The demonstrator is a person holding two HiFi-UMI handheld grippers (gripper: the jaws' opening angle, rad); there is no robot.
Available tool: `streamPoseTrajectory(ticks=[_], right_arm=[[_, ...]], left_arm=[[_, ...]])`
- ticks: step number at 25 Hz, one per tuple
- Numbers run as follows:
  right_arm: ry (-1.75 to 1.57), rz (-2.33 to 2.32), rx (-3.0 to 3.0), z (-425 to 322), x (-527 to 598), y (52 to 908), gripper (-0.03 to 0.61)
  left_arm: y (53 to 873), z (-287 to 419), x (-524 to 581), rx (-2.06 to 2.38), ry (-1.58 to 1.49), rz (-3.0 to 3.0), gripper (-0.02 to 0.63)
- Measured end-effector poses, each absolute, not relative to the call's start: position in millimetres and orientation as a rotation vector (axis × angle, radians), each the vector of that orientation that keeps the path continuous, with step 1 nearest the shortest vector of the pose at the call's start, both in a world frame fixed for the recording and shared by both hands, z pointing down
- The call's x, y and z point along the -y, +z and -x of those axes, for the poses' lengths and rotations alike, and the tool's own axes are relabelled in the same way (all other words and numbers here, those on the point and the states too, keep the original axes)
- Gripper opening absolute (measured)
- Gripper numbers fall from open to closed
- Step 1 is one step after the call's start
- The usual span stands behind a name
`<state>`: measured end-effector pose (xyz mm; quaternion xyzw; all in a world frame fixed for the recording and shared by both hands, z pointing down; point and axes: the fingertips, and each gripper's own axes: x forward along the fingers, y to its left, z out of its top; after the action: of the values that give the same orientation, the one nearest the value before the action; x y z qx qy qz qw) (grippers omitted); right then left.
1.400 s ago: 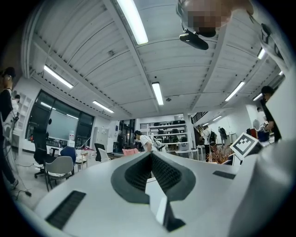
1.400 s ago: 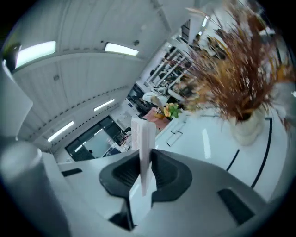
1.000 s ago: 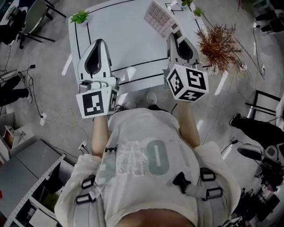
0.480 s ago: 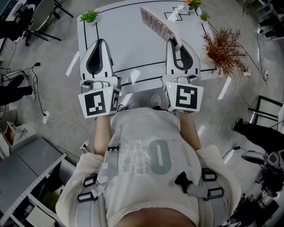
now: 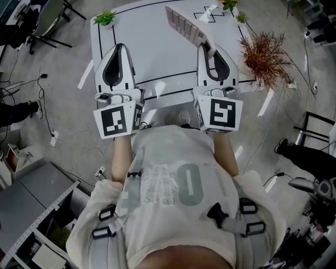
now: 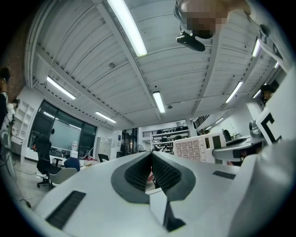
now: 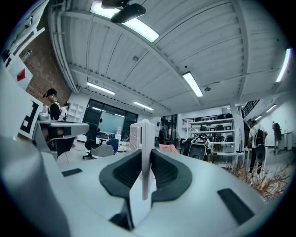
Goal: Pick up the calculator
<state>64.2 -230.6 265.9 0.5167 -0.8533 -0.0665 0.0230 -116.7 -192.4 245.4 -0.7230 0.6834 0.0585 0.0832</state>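
Observation:
The calculator (image 5: 184, 23) is white with pale keys and hangs above the white table (image 5: 147, 52), tilted on edge. My right gripper (image 5: 205, 46) is shut on its near end. In the right gripper view the calculator (image 7: 145, 139) stands edge-on between the dark pads (image 7: 163, 170), which press on both faces. My left gripper (image 5: 118, 47) hovers over the table's left part, apart from the calculator. Its jaws (image 6: 151, 155) are shut with nothing between them, and the calculator (image 6: 196, 148) shows off to its right.
A green plant (image 5: 105, 19) sits at the table's far left corner and small plants (image 5: 229, 5) at the far right. A dried reddish bush (image 5: 261, 52) stands right of the table. Cables (image 5: 63, 142) lie on the floor at left, beside a chair (image 5: 47, 16).
The right gripper rolled and rose a little, turning the calculator from nearly face-up to more on edge. The left gripper stayed about where it was.

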Motion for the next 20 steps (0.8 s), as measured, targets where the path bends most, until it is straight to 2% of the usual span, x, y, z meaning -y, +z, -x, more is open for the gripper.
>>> streamPoseTrajectory(ticks=[20], right_arm=[[-0.184, -1.599, 2.615, -73.4, 238.7, 269.9, 0.057]], left_arm=[[241.2, 115.0, 194.3, -2.027, 0.188, 2.141, 0.021]])
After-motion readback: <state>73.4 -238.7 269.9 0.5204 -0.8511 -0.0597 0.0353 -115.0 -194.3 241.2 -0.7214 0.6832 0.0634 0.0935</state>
